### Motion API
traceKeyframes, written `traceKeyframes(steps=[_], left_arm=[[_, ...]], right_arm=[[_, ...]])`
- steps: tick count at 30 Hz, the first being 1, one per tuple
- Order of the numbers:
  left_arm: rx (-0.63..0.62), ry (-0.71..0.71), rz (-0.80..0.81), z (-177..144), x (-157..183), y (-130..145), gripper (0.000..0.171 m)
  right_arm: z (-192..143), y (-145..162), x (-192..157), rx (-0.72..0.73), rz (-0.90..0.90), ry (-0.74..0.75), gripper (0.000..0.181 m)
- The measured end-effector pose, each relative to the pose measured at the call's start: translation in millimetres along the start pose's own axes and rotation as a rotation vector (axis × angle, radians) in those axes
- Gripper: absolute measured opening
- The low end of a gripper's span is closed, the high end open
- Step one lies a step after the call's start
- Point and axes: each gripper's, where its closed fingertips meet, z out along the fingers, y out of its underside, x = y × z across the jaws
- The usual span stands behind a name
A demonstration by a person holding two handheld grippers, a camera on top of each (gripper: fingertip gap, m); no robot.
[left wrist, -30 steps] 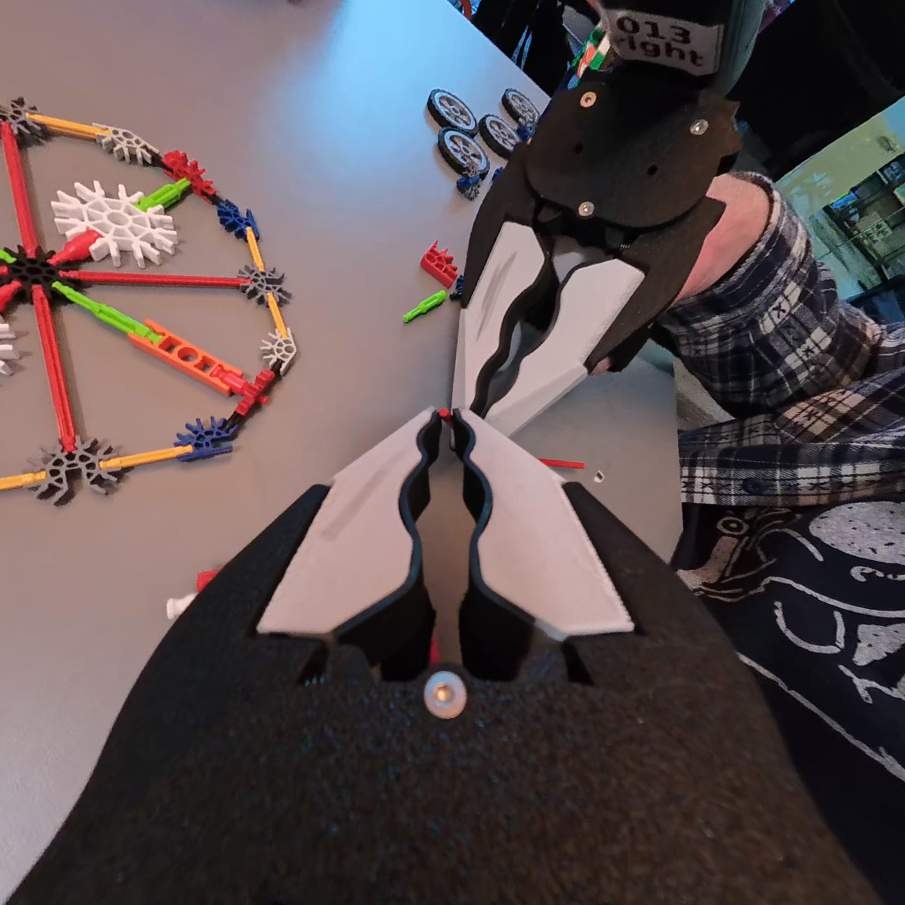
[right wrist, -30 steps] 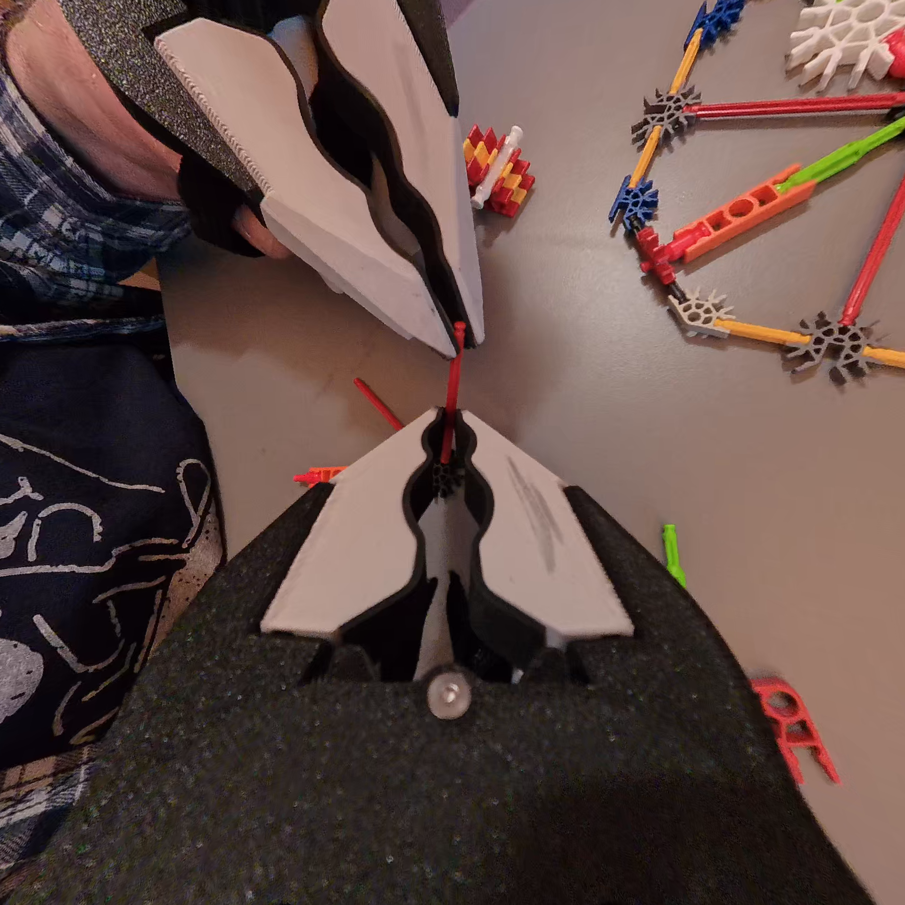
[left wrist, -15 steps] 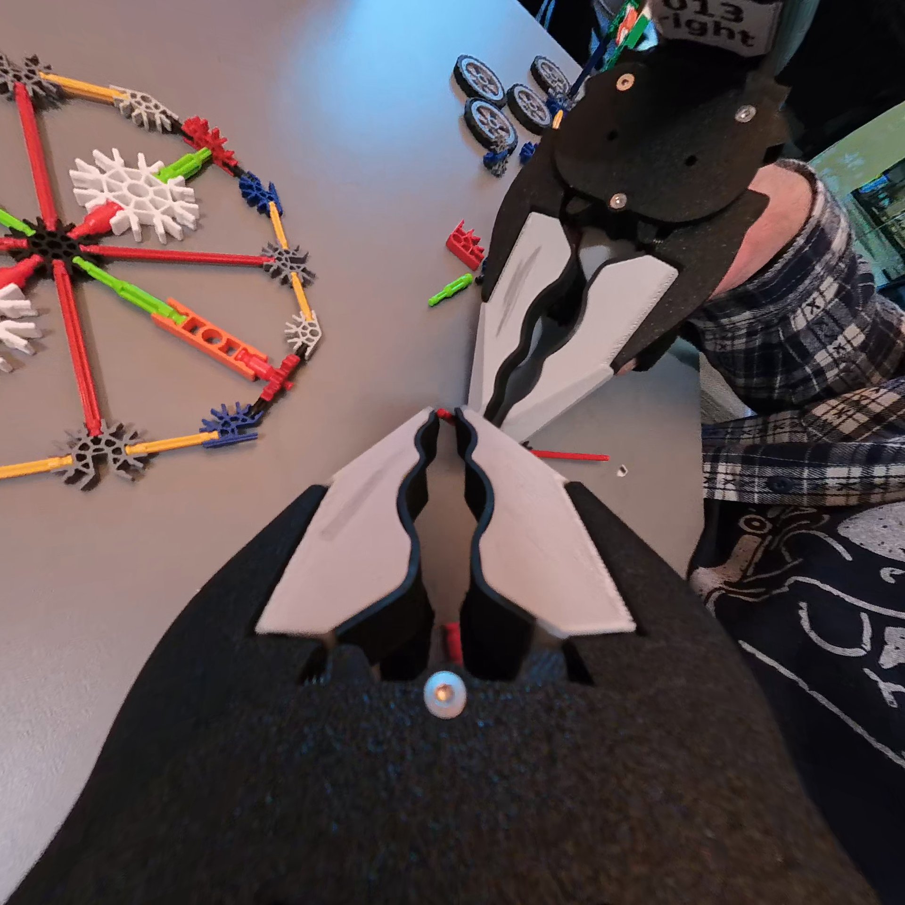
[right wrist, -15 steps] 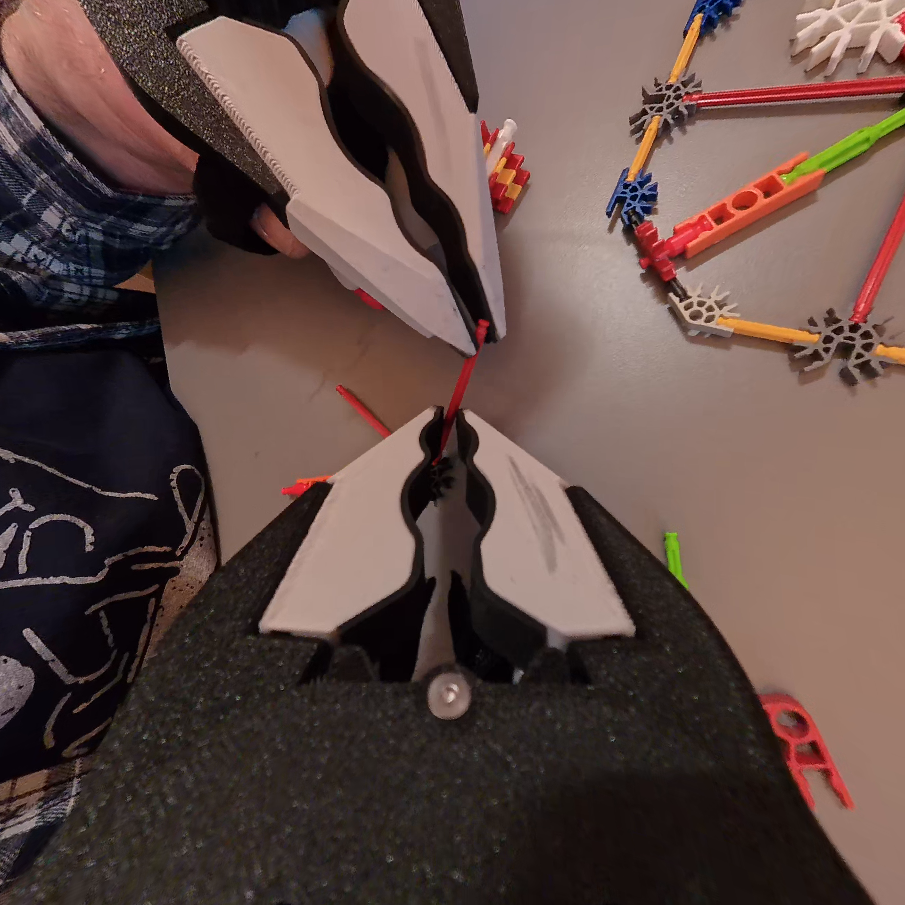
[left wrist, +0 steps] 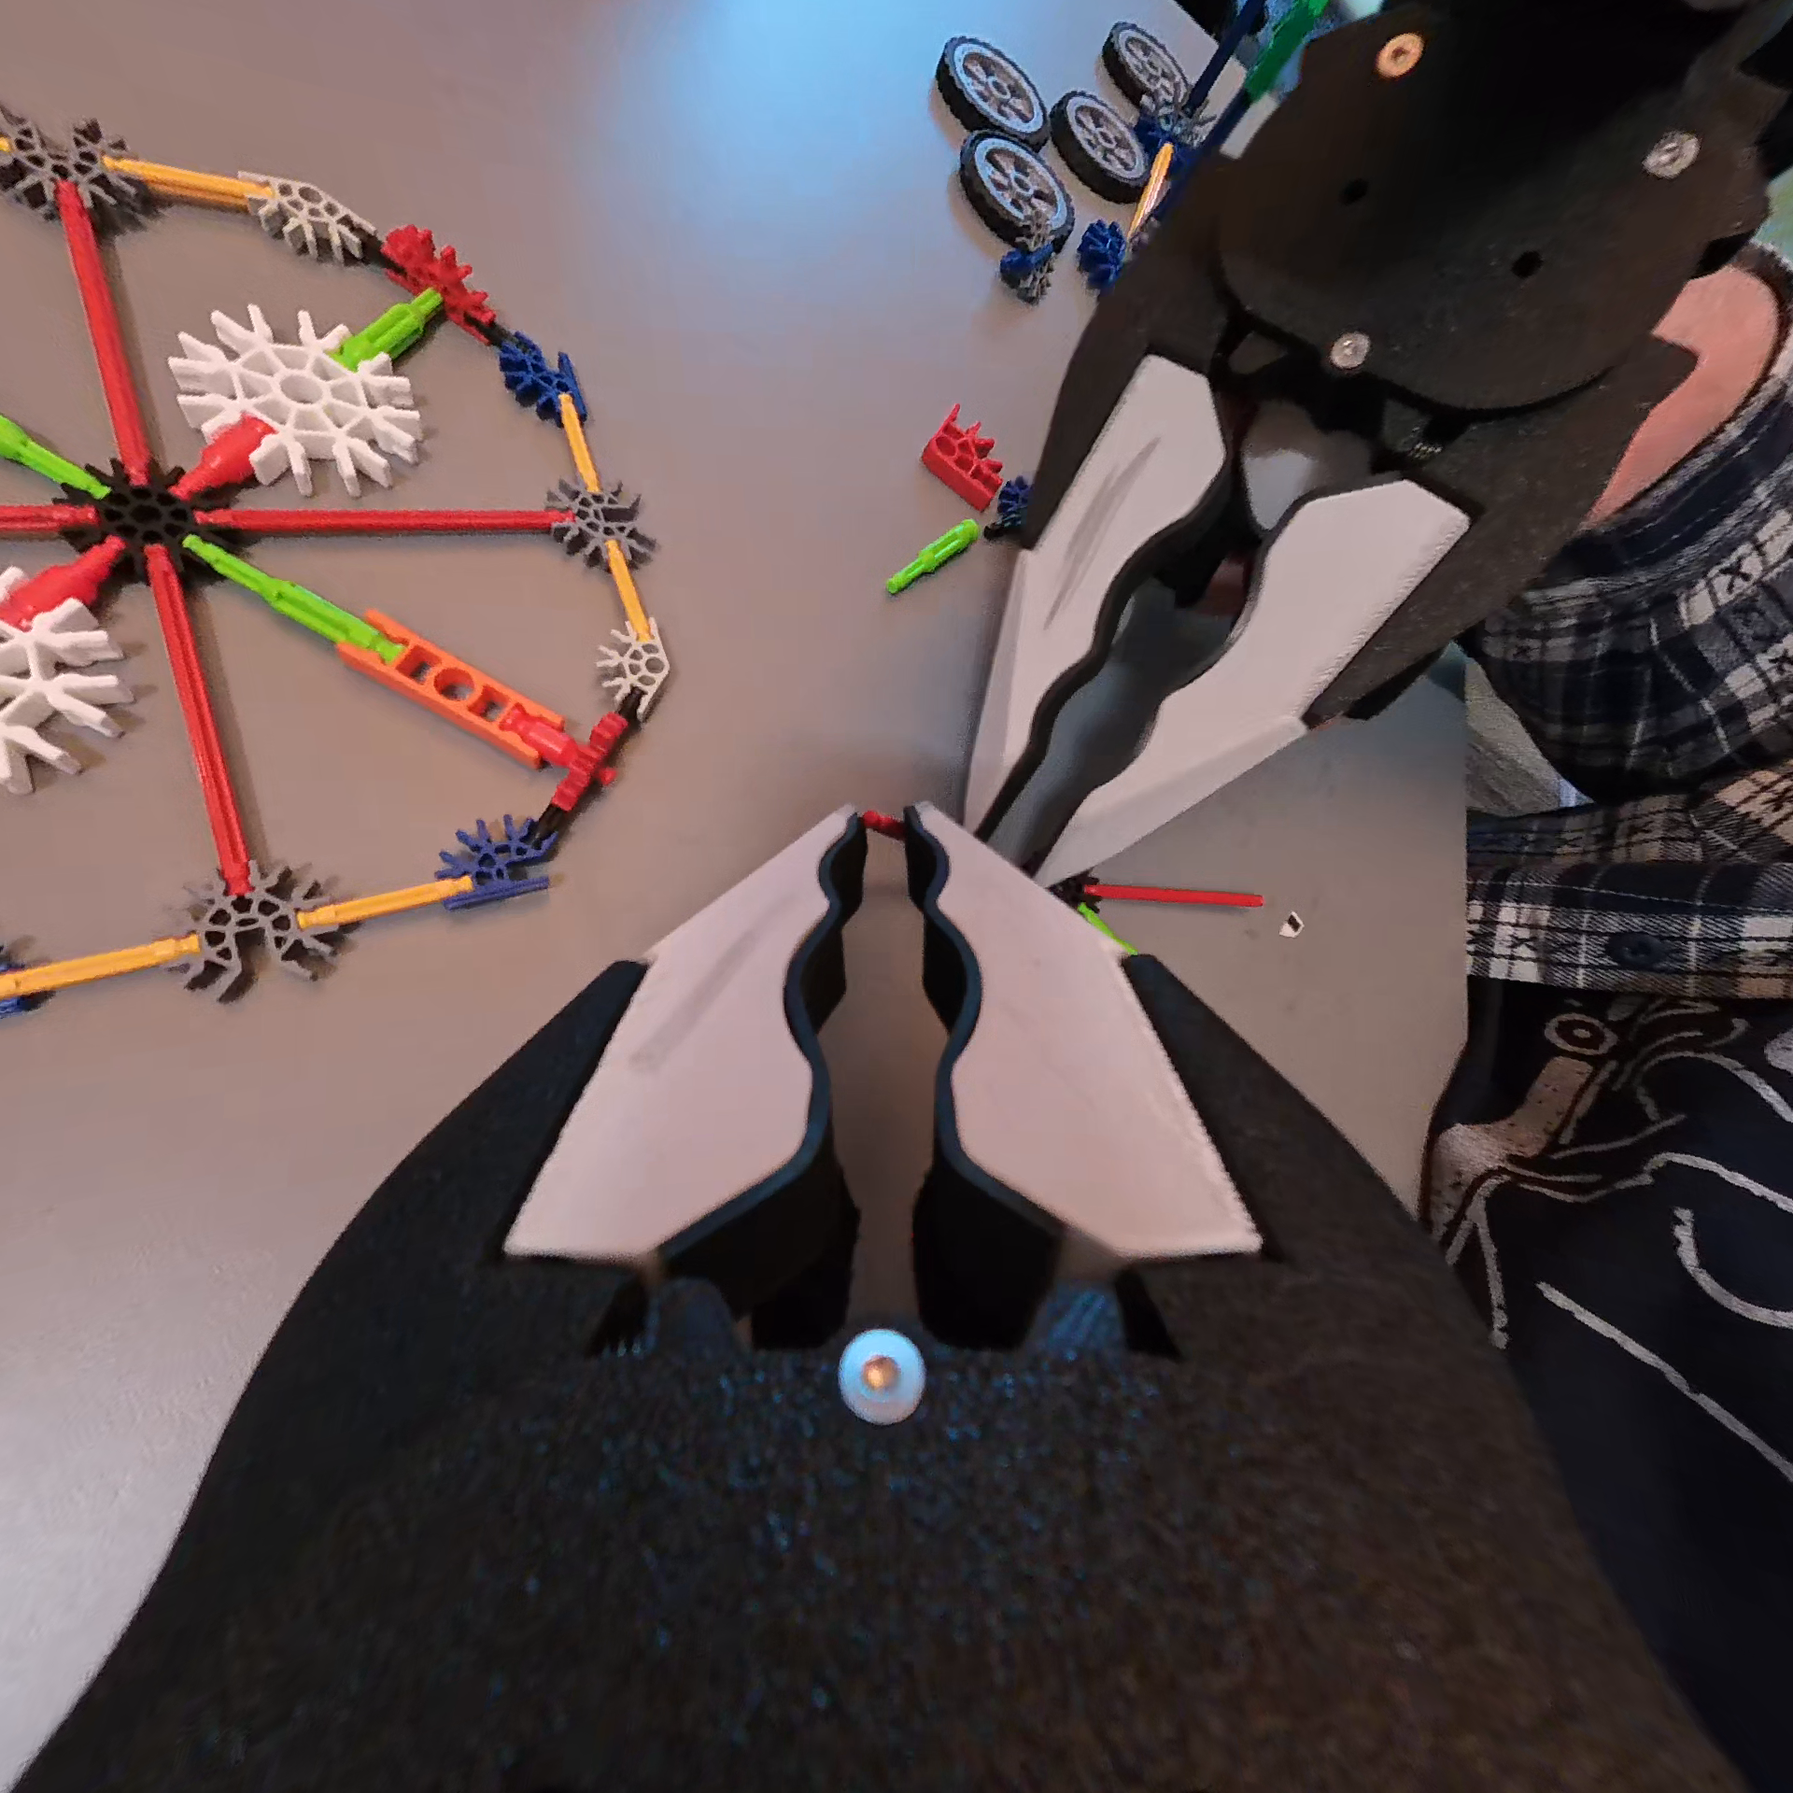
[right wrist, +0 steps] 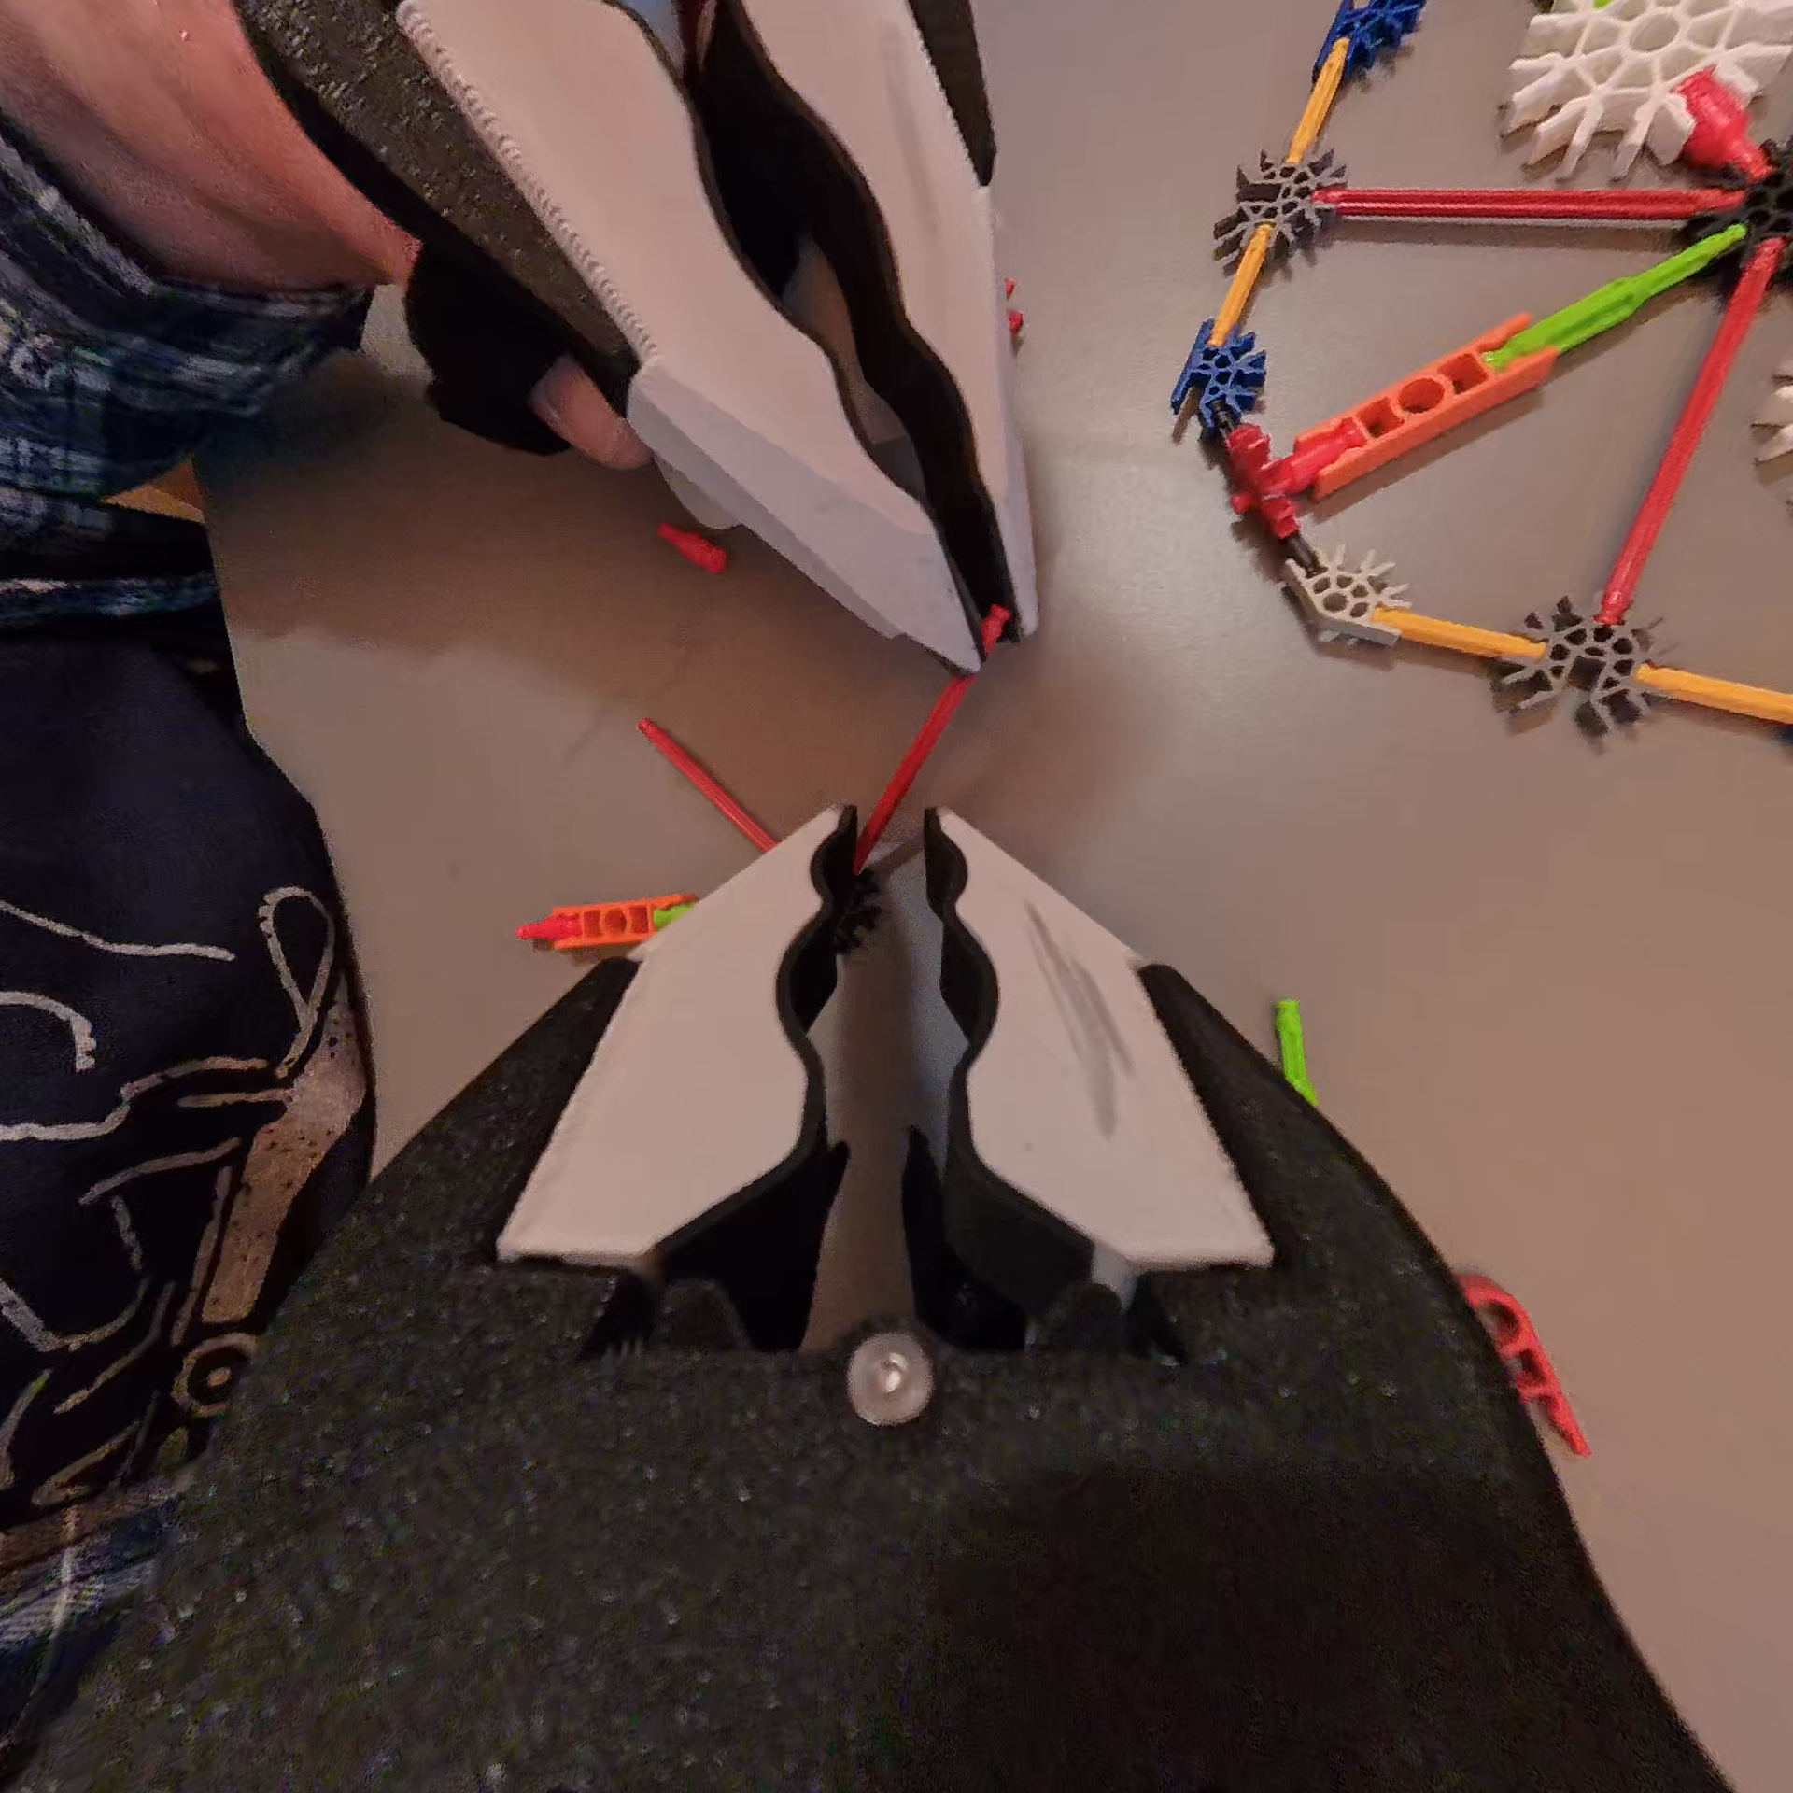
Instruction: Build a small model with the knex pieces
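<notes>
A: Left gripper (left wrist: pixel 884 825) status?
B: Tips pinch one end of thin red rod (right wrist: pixel 917 752), above grey table (left wrist: pixel 776 243).
A: Right gripper (right wrist: pixel 888 834)?
B: Spread apart. Black snowflake connector (right wrist: pixel 854 912) on rod's other end sits against its left finger (right wrist: pixel 718 1048); clear gap to other finger.
A: Nearby?
B: Spoked rod-and-connector wheel (left wrist: pixel 291 543) flat on table, well apart. Loose red rod (left wrist: pixel 1174 896) beside right gripper tips.

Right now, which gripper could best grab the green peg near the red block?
Probably the right gripper: open, with the green peg beside it. The left gripper is shut on the red rod.
</notes>
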Motion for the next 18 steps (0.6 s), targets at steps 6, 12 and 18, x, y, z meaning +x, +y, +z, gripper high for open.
traceKeyframes(steps=[6,12,18], left_arm=[[-0.012,-0.012,0.008,2.1,-1.3,0.4,0.007],[-0.027,-0.028,0.018,4.3,-3.0,1.9,0.008],[-0.043,-0.044,0.026,6.5,-5.5,4.1,0.008]], right_arm=[[-4.0,4.8,-3.0,-0.048,-0.088,0.072,0.000],[-0.3,4.9,-10.9,-0.077,-0.135,0.074,0.000],[0.4,5.8,-10.1,-0.056,-0.117,0.054,0.000]])
